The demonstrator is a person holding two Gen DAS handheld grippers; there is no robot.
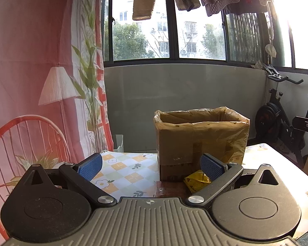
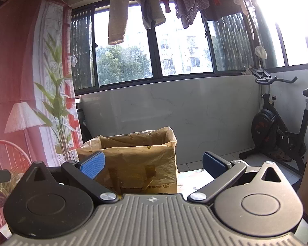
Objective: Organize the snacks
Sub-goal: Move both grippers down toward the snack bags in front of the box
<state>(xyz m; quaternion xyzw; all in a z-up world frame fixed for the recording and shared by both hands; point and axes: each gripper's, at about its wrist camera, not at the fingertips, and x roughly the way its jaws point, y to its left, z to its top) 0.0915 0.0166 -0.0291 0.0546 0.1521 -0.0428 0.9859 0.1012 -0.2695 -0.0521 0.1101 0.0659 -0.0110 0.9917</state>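
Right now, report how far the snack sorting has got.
Done: nothing shows as packed; the inside of the bag-lined cardboard box is hidden from both views. In hand: nothing, since the left gripper and right gripper are both open and empty. Left: the yellow snack packet and a clear-wrapped item beside it lie on the table at the box's foot.

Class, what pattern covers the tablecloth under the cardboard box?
The tablecloth has pale orange, green and white checks with flowers and leaves, clearest in the left wrist view.
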